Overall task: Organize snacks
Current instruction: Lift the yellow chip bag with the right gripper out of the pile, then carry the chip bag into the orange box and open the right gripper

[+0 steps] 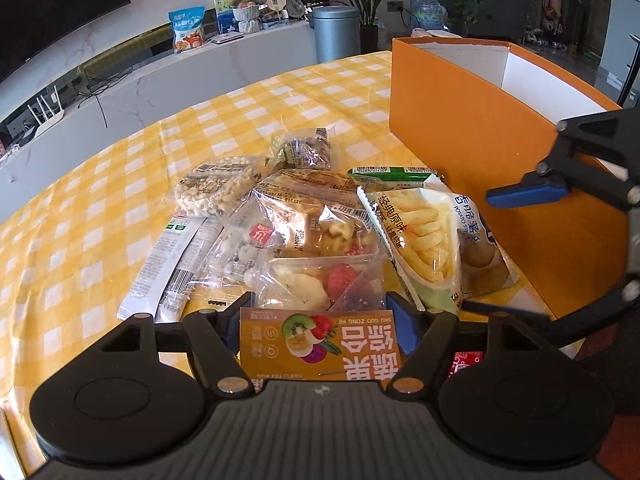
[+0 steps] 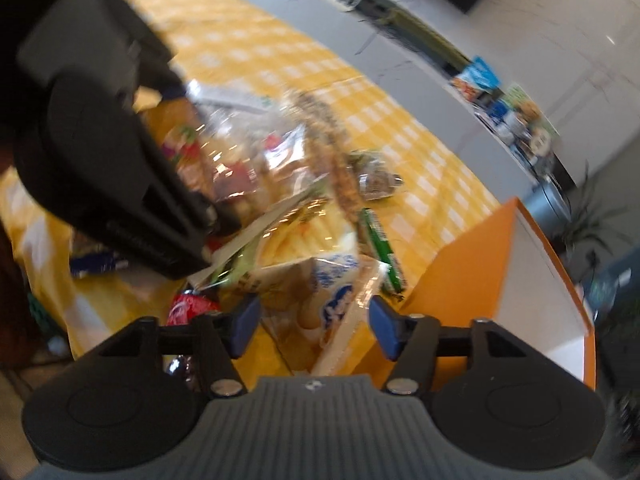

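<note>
A pile of snack packets lies on the yellow checked tablecloth (image 1: 100, 184). My left gripper (image 1: 318, 326) has its blue pads at both sides of a dried fruit packet (image 1: 316, 316) with an orange label and looks shut on it. Behind it lie a potato stick bag (image 1: 424, 236), a nut cake packet (image 1: 216, 188) and a green bar (image 1: 390, 173). An orange box (image 1: 472, 128) with a white inside stands at the right. My right gripper (image 2: 314, 326) is open above the potato stick bag (image 2: 332, 300), next to the orange box (image 2: 472, 276). It also shows in the left wrist view (image 1: 528, 194). The right wrist view is blurred.
A white TV counter (image 1: 168, 76) with a bear toy, a snack bag and a grey bin (image 1: 336, 32) runs behind the table. A red packet (image 2: 188, 308) lies near the table's front edge. The left gripper's body (image 2: 116, 152) fills the left of the right wrist view.
</note>
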Motion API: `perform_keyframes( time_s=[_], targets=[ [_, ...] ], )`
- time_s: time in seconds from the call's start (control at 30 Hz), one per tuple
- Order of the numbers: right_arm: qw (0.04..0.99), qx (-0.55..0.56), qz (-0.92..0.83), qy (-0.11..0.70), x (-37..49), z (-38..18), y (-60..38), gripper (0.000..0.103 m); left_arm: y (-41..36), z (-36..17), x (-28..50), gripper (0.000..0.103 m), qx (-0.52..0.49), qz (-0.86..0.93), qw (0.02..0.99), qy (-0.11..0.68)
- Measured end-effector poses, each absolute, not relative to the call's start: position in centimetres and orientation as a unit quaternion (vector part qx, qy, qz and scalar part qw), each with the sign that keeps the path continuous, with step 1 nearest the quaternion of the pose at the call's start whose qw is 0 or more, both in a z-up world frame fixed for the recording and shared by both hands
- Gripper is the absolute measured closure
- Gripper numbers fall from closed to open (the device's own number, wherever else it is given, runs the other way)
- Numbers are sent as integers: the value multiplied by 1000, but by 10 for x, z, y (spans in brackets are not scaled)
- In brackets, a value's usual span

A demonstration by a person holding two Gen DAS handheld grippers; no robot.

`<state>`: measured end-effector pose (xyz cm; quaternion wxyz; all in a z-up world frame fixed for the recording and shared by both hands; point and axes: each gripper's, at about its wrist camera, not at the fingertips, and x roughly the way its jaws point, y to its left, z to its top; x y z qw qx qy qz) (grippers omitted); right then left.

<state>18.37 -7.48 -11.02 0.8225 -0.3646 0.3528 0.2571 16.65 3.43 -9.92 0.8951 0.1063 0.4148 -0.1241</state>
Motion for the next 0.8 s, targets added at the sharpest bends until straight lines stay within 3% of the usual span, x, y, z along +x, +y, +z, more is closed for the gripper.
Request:
perform_keyframes(
  time_s=[0.33, 0.5, 0.53, 0.63, 0.8],
  targets=[
    [820, -381, 228, 362, 188, -133, -63, 43, 35, -106, 171, 17, 111, -132, 896, 410],
    [835, -340, 216, 375, 195, -134, -66, 53, 33, -109, 169, 24, 113, -128, 899, 404],
    [839, -336, 210, 373, 195, -134, -67, 64, 34, -109, 168, 24, 111, -126, 900, 402],
    [851, -313, 198, 371, 197, -129, -72, 74, 34, -107, 167, 24, 102, -119, 904, 399],
    [870, -290, 179, 355, 194, -122, -77, 81, 36, -98, 161, 25, 81, -109, 914, 382]
  ],
)
